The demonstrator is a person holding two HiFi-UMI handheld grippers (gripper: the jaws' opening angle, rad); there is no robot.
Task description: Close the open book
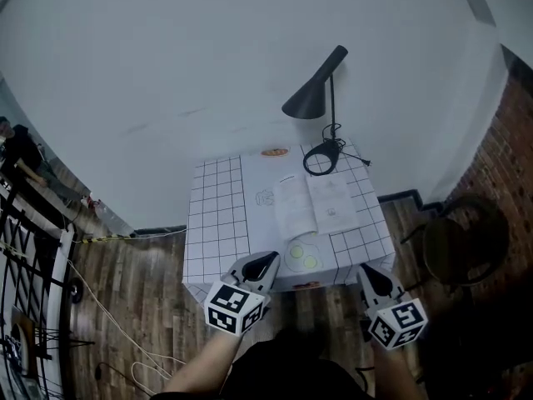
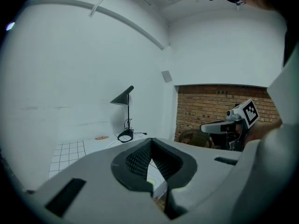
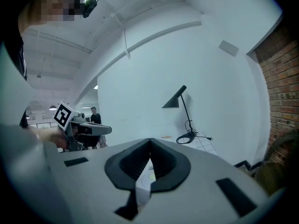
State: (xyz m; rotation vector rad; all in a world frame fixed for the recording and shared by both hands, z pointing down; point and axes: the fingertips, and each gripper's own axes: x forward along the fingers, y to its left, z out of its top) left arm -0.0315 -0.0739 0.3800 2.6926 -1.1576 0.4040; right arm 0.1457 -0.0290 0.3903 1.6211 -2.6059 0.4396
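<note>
The open book [image 1: 316, 205] lies flat with white pages up, on the far right half of the small table [image 1: 218, 223], which has a white grid cloth. My left gripper [image 1: 265, 264] hovers at the table's near edge with its jaws together and nothing in them. To the right, my right gripper [image 1: 369, 276] is just off the near right corner, also shut and empty. In the left gripper view the left gripper [image 2: 150, 141] hides the book. The right gripper [image 3: 150, 141] does the same in its own view.
A black desk lamp [image 1: 319, 98] stands behind the book, its ring base [image 1: 323, 157] and cord close to the pages. A round card with yellow-green dots [image 1: 301, 257] lies near the front edge. A dark chair [image 1: 458, 240] and a brick wall [image 1: 510, 165] are at the right.
</note>
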